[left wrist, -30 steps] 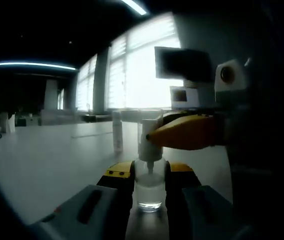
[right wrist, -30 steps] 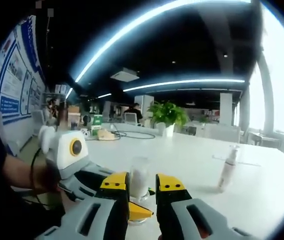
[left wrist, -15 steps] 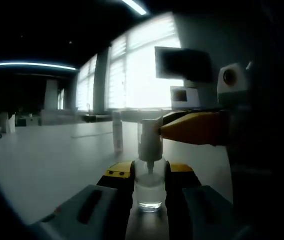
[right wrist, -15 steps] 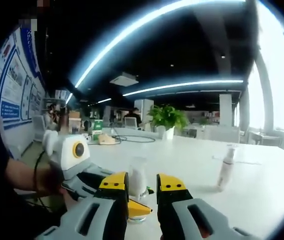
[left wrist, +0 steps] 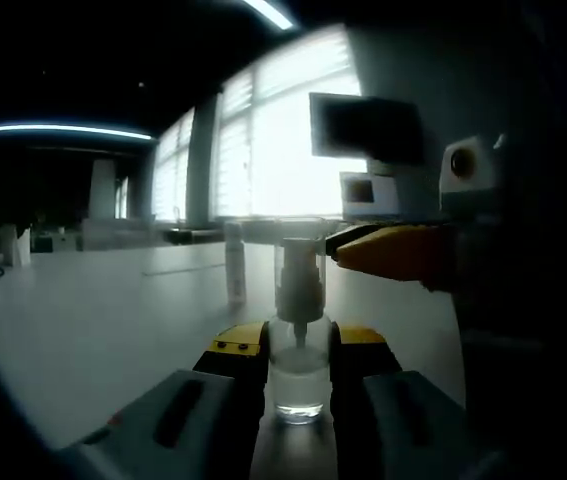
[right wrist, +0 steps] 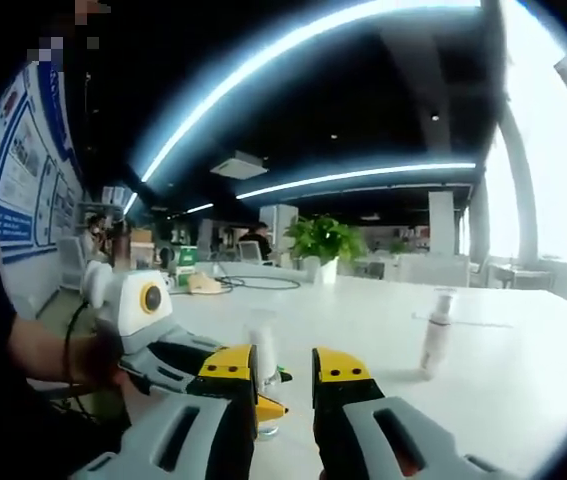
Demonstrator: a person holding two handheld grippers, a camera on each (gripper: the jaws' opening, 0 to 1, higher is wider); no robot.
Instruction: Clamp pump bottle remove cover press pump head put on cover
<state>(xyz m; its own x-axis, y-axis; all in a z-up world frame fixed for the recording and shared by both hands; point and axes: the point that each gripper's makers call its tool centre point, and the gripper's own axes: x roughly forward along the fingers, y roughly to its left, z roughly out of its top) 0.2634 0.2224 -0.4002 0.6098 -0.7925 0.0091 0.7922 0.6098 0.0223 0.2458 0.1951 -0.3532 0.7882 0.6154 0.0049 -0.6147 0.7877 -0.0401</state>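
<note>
A small clear pump bottle (left wrist: 298,375) stands on the white table (left wrist: 113,330), and my left gripper (left wrist: 298,350) is shut on its body. Its white pump head (left wrist: 300,280) rises above the jaws, and a clear cover seems to sit over it. My right gripper (left wrist: 335,252) reaches in from the right, its yellow tips level with the pump head and a short gap away from it. In the right gripper view my right gripper (right wrist: 285,372) has its jaws narrowly apart with nothing between them. The bottle (right wrist: 262,352) stands just beyond its left jaw, held by the left gripper (right wrist: 268,408).
A slim white bottle (left wrist: 234,262) stands alone farther back on the table (right wrist: 523,400), and it also appears as a slim white bottle (right wrist: 433,330) to the right in the right gripper view. A person's hand (right wrist: 73,355) holds the left gripper. A potted plant (right wrist: 323,245) and desks lie far behind.
My right gripper has drawn back from the pump head, which it was touching a second ago. The bottle has stayed clamped in the left gripper.
</note>
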